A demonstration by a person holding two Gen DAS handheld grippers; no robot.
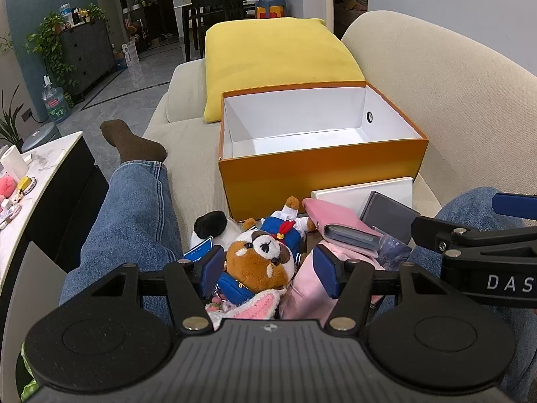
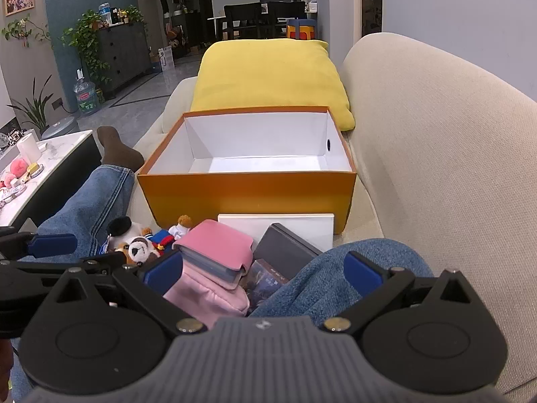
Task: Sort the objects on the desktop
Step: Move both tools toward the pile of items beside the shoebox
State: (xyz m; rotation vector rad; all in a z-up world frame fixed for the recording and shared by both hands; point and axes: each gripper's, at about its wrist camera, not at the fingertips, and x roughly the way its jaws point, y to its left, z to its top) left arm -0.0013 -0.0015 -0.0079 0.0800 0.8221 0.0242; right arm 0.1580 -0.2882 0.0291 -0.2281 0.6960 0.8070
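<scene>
Straddling the soft, light plush toy (image 1: pixel 265 265) with left claw (image 1: pixel 268 267) spread, pads not visibly pinching; squeezing its squashy middle looks safest.

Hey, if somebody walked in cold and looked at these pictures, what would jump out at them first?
Probably the open orange box with its bare white inside, sitting mid-sofa with a big yellow cushion right behind it. Next, the jumble just in front of it: a brown plush toy between the left tongs, beside a pink case.
</scene>
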